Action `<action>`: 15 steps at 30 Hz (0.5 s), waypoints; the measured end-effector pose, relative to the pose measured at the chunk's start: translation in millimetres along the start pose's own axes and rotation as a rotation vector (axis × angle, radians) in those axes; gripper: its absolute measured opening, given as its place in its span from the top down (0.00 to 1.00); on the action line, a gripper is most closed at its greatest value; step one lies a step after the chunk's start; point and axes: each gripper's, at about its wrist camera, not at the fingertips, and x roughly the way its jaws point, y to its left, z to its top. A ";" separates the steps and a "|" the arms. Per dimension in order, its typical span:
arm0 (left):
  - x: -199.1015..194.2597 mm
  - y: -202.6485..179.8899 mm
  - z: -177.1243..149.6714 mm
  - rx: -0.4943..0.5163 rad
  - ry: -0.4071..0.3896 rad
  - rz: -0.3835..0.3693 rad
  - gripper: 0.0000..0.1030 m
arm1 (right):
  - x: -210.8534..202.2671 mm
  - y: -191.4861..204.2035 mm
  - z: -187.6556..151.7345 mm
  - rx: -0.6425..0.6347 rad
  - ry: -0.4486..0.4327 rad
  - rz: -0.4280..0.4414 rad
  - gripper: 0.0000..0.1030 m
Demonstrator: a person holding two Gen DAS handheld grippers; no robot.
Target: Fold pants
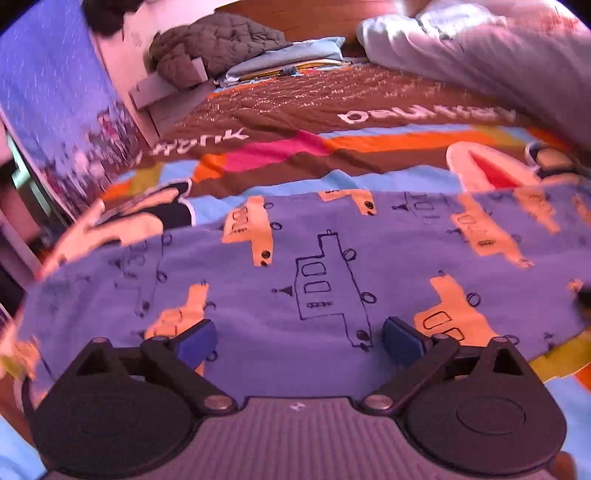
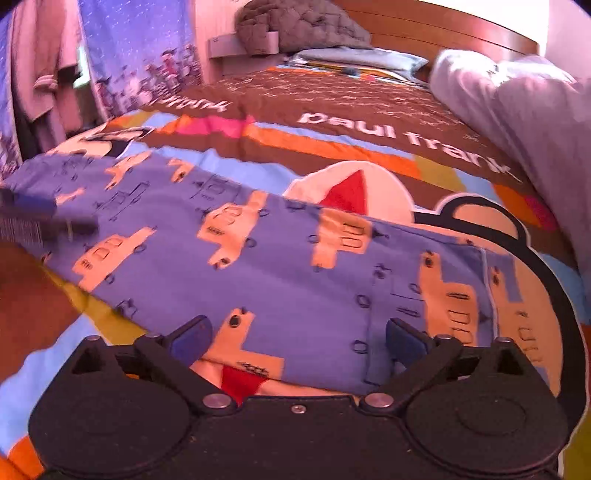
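Purple pants (image 1: 388, 258) printed with orange and outlined trucks lie flat in a long band across the bed. My left gripper (image 1: 300, 341) hovers over their near edge, open, blue pads (image 1: 197, 341) wide apart with only fabric below. In the right wrist view the pants (image 2: 277, 266) run from the far left to the near right, where a seamed end lies. My right gripper (image 2: 298, 341) is open above that end, with nothing pinched. The left gripper (image 2: 48, 221) shows as a dark blur over the pants' far left end.
The colourful bedspread (image 1: 332, 110) carries brown, orange and pink bands with white lettering. A pale bunched duvet (image 2: 524, 110) lies at the right. A quilted grey jacket (image 2: 303, 26) and folded light-blue bedding (image 2: 354, 59) sit by the wooden headboard. A printed curtain (image 1: 55, 110) hangs at the left.
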 end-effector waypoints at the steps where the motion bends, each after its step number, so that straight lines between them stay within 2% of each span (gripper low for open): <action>1: -0.4 -1.0 0.5 0.005 0.008 0.009 0.00 | 0.7 -10.1 -0.4 0.054 0.012 -0.018 0.01; 4: 0.0 11.2 -0.7 -0.026 0.045 -0.013 0.00 | -1.6 -47.3 -5.5 0.235 0.023 -0.058 0.01; 5: 0.8 18.0 0.4 -0.043 0.068 -0.026 0.00 | -5.5 -60.2 -8.2 0.277 0.012 -0.092 0.06; 7: 1.3 26.1 7.4 -0.048 0.119 -0.036 0.00 | -15.0 -80.2 -13.9 0.368 -0.030 -0.057 0.11; 8: 2.3 28.5 13.6 -0.044 0.144 -0.028 0.01 | -23.5 -87.6 -17.1 0.422 -0.072 -0.032 0.11; 9: 1.3 29.3 23.0 -0.041 0.161 -0.011 0.03 | -30.2 -89.6 -19.5 0.444 -0.105 -0.046 0.11; 10: -0.3 28.2 32.1 -0.041 0.161 0.003 0.04 | -41.4 -90.3 -20.9 0.457 -0.164 -0.083 0.02; 12: -4.4 20.6 56.2 -0.041 0.109 -0.022 0.04 | -58.6 -89.5 -27.7 0.497 -0.254 -0.171 0.01; 13: -8.2 9.9 71.4 -0.038 0.062 -0.064 0.04 | -67.1 -92.3 -32.3 0.541 -0.284 -0.199 0.01; 15: -10.0 -16.7 96.1 -0.015 0.002 -0.135 0.04 | -75.3 -99.5 -40.9 0.674 -0.279 -0.216 0.01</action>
